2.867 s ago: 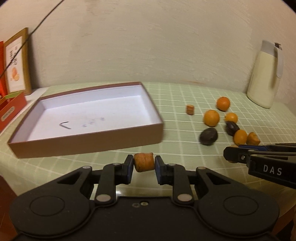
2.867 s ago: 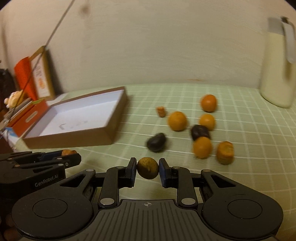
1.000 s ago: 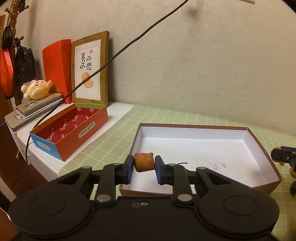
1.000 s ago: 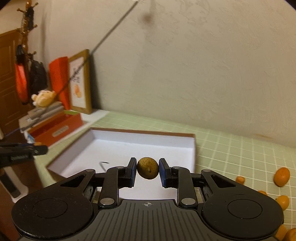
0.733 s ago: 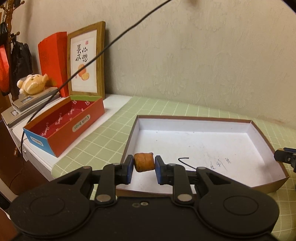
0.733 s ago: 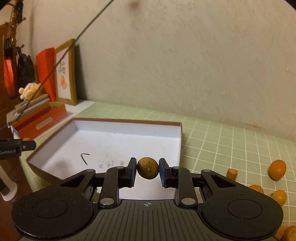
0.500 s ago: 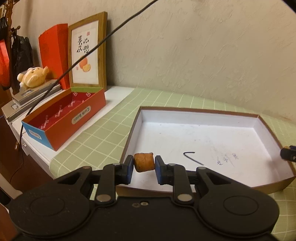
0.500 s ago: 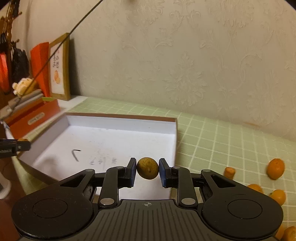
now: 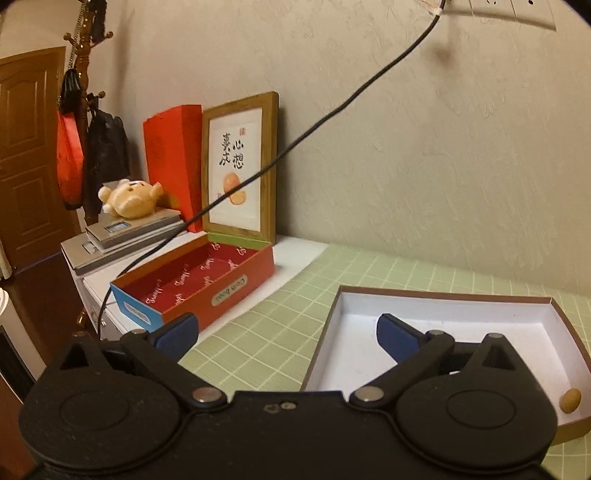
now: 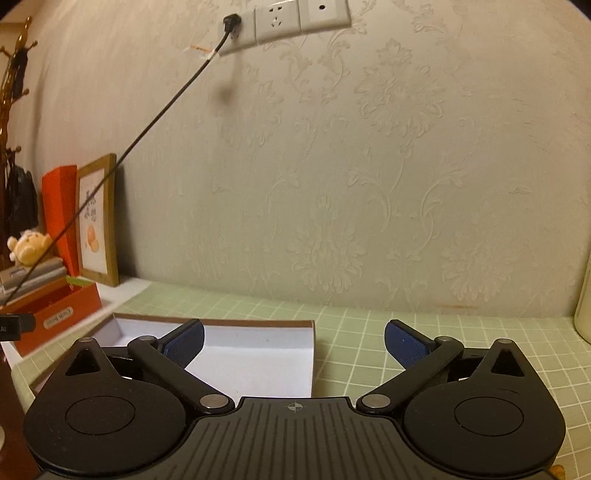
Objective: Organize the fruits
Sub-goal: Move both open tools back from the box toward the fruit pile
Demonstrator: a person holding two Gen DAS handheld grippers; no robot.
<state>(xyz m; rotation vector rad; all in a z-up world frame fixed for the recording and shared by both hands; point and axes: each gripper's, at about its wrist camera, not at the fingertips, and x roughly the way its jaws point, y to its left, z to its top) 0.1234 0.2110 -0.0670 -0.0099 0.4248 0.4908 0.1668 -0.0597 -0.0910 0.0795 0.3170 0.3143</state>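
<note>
My left gripper [image 9: 286, 334] hangs over the near left edge of the brown box with a white inside [image 9: 443, 293]. Its jaws are opening wide and nothing is between them. A small yellow-brown fruit [image 9: 571, 400] lies in the box's near right corner. The orange piece that I held is out of sight. In the right wrist view my right gripper [image 10: 295, 341] stands over the box's [image 10: 221, 322] near right part. Its jaws are also opening wide, with nothing between them. The left gripper's tip [image 10: 14, 326] shows at the far left.
A red open box [image 9: 192, 280], a framed picture [image 9: 240, 166], a red envelope and a plush toy [image 9: 129, 197] stand left of the brown box. A black cable [image 9: 332, 114] slants down from the wall socket [image 10: 291, 18]. A white jug [image 10: 585, 295] is at the right edge.
Both grippers went from shut on their fruits to wide open. The yellow-brown fruit now lies in the box; the orange piece has dropped out of view. Both views tilted up.
</note>
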